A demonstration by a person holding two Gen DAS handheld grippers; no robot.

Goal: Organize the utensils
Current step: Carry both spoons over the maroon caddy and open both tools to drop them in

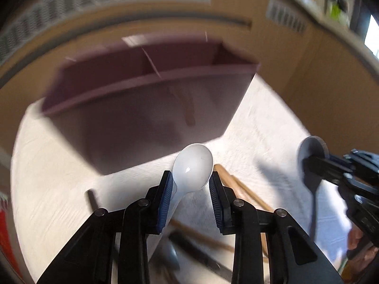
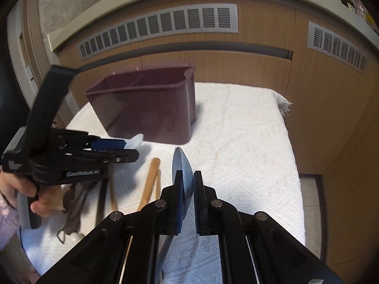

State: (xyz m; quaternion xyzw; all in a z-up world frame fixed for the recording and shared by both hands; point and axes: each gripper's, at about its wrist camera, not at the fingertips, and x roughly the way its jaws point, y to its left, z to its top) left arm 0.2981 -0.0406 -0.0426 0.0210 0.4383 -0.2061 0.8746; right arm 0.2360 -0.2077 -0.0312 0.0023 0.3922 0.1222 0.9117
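A white spoon [image 1: 191,165] sits between the blue pads of my left gripper [image 1: 189,177], which is shut on it; the bowl points forward and the handle runs down under the fingers. The right wrist view shows the same spoon [image 2: 136,140] off the cloth in the left gripper [image 2: 131,149]. My right gripper [image 2: 187,172] is shut on a grey spoon [image 2: 182,168], seen edge-on; from the left wrist its round bowl [image 1: 312,151] sticks out past the right gripper [image 1: 308,163]. A maroon bin [image 1: 146,80] with a divider stands just ahead of both [image 2: 142,104].
Wooden chopsticks [image 2: 150,182] and several dark utensils [image 2: 101,198] lie on the white textured cloth [image 2: 236,142] below the grippers. A wooden cabinet with vent grilles [image 2: 165,21] stands behind the bin. A hand [image 2: 23,189] grips the left tool. The cloth ends at right.
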